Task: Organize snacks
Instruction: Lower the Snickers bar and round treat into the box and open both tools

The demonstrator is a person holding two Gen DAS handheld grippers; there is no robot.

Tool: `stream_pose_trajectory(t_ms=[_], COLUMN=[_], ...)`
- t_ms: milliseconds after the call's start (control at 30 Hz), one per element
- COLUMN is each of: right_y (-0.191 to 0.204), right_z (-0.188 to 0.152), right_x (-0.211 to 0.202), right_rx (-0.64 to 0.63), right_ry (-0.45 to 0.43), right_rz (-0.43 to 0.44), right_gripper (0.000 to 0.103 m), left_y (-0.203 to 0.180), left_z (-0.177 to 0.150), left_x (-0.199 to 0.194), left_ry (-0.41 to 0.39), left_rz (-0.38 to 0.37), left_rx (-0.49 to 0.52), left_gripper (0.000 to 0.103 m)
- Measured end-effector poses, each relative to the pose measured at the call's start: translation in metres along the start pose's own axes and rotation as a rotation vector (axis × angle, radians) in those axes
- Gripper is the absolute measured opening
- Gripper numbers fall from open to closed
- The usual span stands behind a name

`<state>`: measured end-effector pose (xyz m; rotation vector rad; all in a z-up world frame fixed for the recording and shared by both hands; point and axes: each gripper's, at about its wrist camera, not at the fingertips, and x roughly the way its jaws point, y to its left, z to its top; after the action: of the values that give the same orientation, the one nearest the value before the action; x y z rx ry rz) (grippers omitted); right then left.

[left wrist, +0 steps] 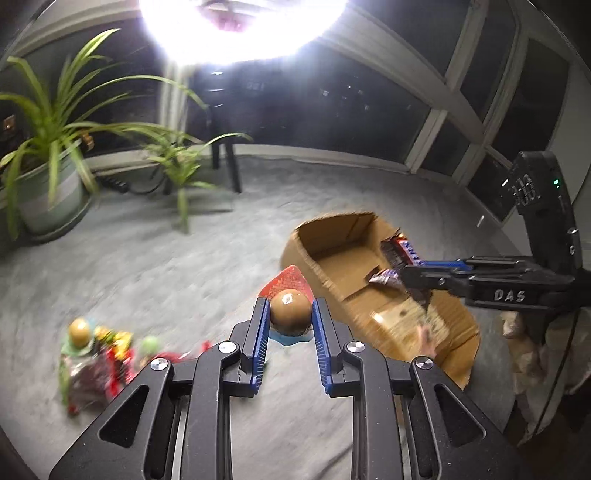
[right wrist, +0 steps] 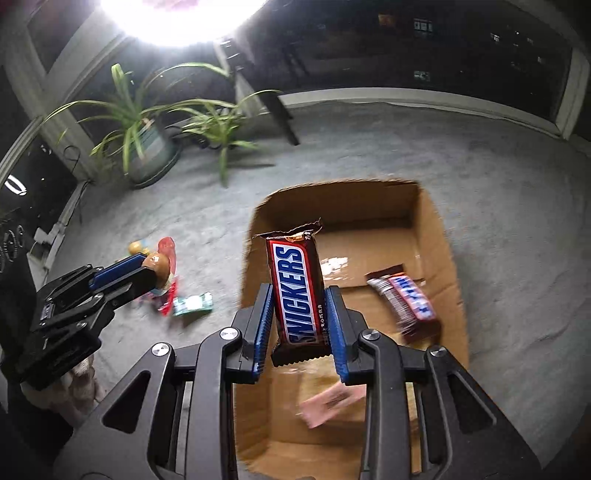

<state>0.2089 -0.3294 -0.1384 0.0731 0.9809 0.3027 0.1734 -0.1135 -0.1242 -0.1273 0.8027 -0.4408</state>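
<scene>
A grey carpet (left wrist: 155, 266) covers the floor, running to dark windows (right wrist: 424, 48) in pale frames. A glaring round ceiling light (left wrist: 240, 22) blazes overhead, and a long-leaved plant in a pale green pot (left wrist: 48, 199) stands near dark chair legs (left wrist: 231, 166)

A potted plant (left wrist: 48, 155) with long green leaves stands in a pale round pot (left wrist: 51, 199) on the grey carpet (left wrist: 166, 266). Just beside the pot, a smaller leafy plant (left wrist: 177, 162) droops over the carpet. Behind the pot run dark windows (left wrist: 314, 110) with white frames. Above it glares a bright lamp (left wrist: 240, 22), and dark legs (left wrist: 229, 162) stand near the smaller plant.
</scene>
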Motion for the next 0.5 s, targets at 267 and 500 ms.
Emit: stream_pose_trajectory(t_ms=[267, 500], right_y=[-0.037, -0.056], right_z=[0.017, 0.020], right_x=[0.013, 0.025], right_rx=[0.015, 0.023], right_ry=[0.012, 0.029], right_rz=[-0.036, -0.048], right_gripper=[0.030, 0.030], left_y=[-0.035, -0.054], left_z=[0.021, 0.025], left_x=[0.035, 0.062], left_ry=[0.001, 0.035], left_rz=[-0.035, -0.046], left_rx=[0.008, 0.001], left_gripper=[0.022, 0.022])
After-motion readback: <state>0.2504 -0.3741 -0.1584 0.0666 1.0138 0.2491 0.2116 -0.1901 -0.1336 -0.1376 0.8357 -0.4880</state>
